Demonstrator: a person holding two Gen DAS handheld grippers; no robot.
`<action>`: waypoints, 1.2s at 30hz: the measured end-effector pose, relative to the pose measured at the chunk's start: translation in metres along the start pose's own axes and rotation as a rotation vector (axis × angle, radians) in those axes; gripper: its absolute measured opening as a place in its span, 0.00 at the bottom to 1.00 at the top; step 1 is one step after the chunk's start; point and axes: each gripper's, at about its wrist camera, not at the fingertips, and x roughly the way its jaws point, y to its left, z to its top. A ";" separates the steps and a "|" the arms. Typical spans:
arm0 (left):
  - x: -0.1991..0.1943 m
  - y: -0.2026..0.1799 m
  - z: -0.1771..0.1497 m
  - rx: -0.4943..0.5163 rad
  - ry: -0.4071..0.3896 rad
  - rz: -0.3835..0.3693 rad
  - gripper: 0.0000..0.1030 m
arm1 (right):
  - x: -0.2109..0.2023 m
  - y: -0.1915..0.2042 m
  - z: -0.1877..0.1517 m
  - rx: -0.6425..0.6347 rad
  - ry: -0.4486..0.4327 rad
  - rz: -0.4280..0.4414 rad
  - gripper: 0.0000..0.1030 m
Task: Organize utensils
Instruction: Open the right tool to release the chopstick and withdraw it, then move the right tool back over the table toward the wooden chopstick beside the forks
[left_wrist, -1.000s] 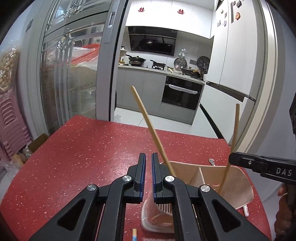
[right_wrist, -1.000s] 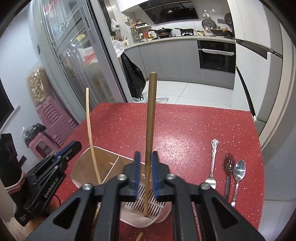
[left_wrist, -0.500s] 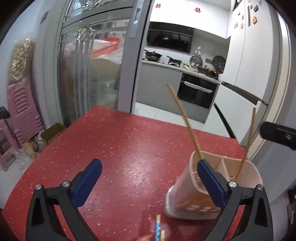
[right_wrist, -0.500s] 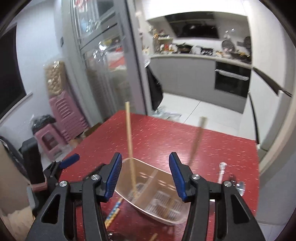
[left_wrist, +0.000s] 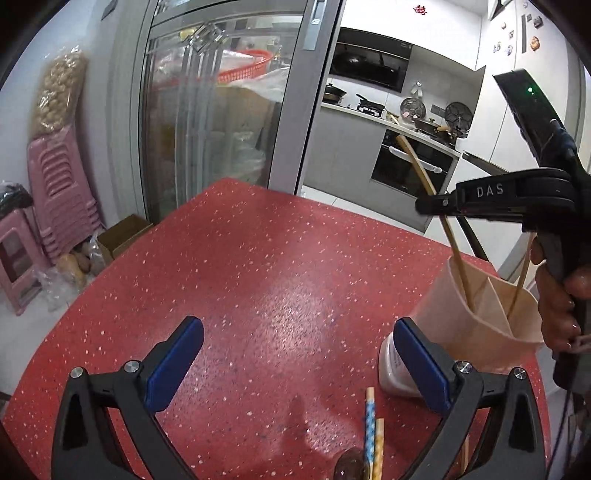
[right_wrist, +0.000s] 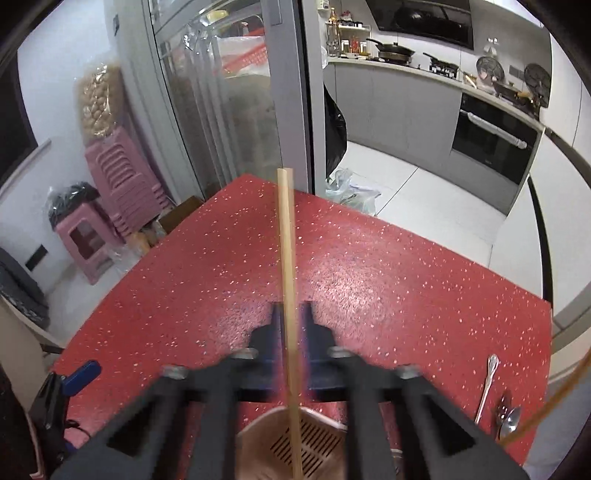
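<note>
My right tool (right_wrist: 290, 334) had just closed on a pale wooden chopstick (right_wrist: 286, 266) standing in the beige utensil holder (left_wrist: 480, 317) at the desk's (left_wrist: 258, 280) right edge. I judged a tilted lift could drag the light holder over. My left tool (left_wrist: 295, 362) stood wide apart and empty, above the patterned chopsticks (left_wrist: 373, 432) lying beside the holder.

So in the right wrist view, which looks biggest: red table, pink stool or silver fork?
1. Red table
2. Pink stool
3. Silver fork
The stool stands farther off, so its true size against the fork stays unsure.
</note>
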 end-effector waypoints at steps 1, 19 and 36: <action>-0.001 0.001 -0.002 -0.004 0.000 -0.001 1.00 | -0.005 0.001 -0.002 -0.003 -0.051 -0.023 0.06; -0.026 -0.019 -0.030 0.078 0.036 0.005 1.00 | -0.071 -0.013 -0.061 0.100 -0.231 -0.030 0.59; -0.042 -0.004 -0.089 0.163 0.272 0.001 1.00 | -0.102 -0.029 -0.204 0.344 0.135 0.011 0.51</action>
